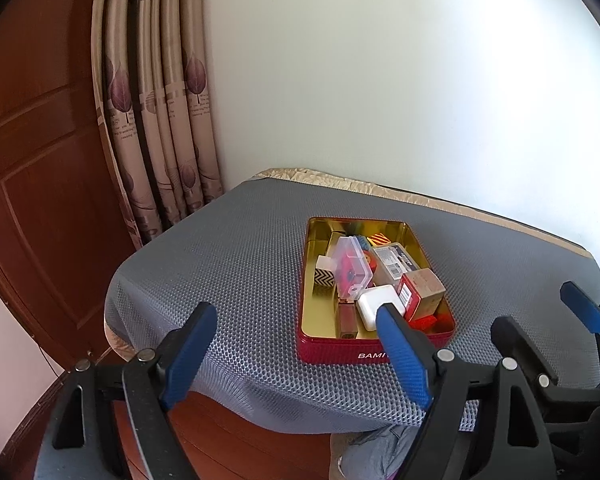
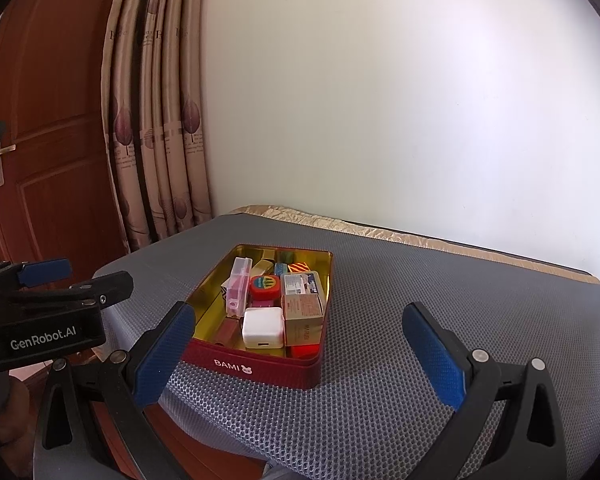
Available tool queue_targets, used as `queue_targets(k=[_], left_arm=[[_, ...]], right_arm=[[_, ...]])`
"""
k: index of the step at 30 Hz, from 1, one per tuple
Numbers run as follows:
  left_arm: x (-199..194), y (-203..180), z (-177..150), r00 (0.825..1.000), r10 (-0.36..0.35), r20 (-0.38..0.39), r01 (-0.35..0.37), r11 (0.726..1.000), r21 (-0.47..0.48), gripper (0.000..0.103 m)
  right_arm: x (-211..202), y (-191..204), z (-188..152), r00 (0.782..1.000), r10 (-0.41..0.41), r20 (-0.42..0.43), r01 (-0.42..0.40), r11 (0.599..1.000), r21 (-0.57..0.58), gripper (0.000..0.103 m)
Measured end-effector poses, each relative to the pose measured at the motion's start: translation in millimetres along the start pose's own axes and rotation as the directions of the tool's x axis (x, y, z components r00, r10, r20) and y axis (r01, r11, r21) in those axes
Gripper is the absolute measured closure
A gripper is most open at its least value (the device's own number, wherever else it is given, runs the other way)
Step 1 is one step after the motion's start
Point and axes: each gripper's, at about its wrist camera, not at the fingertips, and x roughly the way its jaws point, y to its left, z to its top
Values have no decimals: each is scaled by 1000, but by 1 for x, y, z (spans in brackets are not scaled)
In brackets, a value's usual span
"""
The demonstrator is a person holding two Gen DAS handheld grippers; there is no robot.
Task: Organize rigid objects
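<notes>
So the red rectangular metal tin with a gold inside [image 2: 260,368] sits mid-frame on the grey honeycomb mat [image 2: 380,400], packed with small boxes, white square charger [image 2: 262,326] up front. Left gripper [image 1: 296,344] and right gripper [image 2: 300,350] both hang with jaws wide apart, holding nothing.

A room in a home: a panelled wooden door [image 2: 56,120] with a lever handle [image 2: 4,150], leaf-printed curtains [image 1: 160,120] beside a plain white wall [image 1: 380,80], and a worktop [image 2: 380,300] draped in grey mesh matting over a beige cloth [image 2: 420,240].
</notes>
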Motion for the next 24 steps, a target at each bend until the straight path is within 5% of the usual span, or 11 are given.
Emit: queue_targets(k=[24], left_arm=[[11, -1, -3, 999, -10, -50, 10, 1000, 13, 19]], right_arm=[[-1, 2, 1, 1000, -4, -18, 4, 1000, 4, 0]])
